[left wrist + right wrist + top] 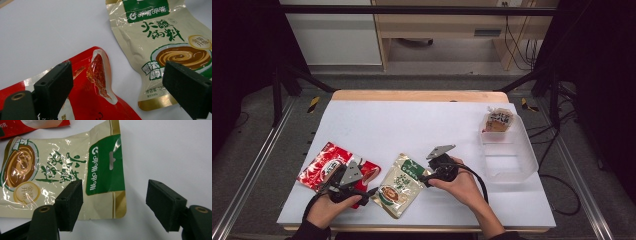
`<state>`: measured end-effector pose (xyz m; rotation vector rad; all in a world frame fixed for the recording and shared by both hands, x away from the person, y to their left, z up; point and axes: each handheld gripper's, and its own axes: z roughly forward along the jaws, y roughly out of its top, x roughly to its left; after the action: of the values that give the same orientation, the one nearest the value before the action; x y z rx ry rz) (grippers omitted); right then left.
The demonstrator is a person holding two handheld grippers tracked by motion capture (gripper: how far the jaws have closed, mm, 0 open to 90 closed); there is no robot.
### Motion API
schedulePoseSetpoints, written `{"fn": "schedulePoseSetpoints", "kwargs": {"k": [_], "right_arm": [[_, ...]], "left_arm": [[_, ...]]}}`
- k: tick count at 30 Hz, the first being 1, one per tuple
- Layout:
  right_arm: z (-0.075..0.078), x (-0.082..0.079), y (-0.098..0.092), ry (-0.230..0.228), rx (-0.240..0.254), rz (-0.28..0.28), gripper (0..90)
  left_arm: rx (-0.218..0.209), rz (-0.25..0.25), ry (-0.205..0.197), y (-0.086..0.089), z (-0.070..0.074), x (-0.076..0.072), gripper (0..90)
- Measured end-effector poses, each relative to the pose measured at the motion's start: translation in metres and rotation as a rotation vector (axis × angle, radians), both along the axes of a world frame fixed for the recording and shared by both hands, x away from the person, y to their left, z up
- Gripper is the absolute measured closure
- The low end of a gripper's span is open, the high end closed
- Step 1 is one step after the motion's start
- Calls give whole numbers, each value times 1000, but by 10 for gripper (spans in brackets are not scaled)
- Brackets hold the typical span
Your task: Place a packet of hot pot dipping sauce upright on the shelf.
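Glossy beige pouch (400, 186), crinkly red pouch (328, 165), clear bin (526, 155)

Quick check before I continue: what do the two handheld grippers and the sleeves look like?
Both the left gripper and right gripper are black, each topped by a grey three-cornered plate, with blocky black jaws and a trailing black cable. The sleeves are dark.

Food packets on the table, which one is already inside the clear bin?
The small orange-brown packet, at the far end of the clear bin. The red packet and beige packet lie on the table.
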<state>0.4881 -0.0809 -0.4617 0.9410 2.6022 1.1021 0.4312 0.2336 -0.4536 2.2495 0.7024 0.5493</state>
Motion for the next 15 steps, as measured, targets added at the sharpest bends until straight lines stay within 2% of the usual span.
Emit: {"fn": "schedulePoseSetpoints", "kwargs": {"k": [3,8,15], "right_arm": [[-2,-1,0,-2,3,5,313],[-7,-1,1,16,-20,4,319],[-9,0,2,15,-17,5,337]], "left_arm": [[-3,1,-1,0,0,0,97],[-5,1,-1,1,1,0,97],[-2,-6,1,0,0,0,97]]}}
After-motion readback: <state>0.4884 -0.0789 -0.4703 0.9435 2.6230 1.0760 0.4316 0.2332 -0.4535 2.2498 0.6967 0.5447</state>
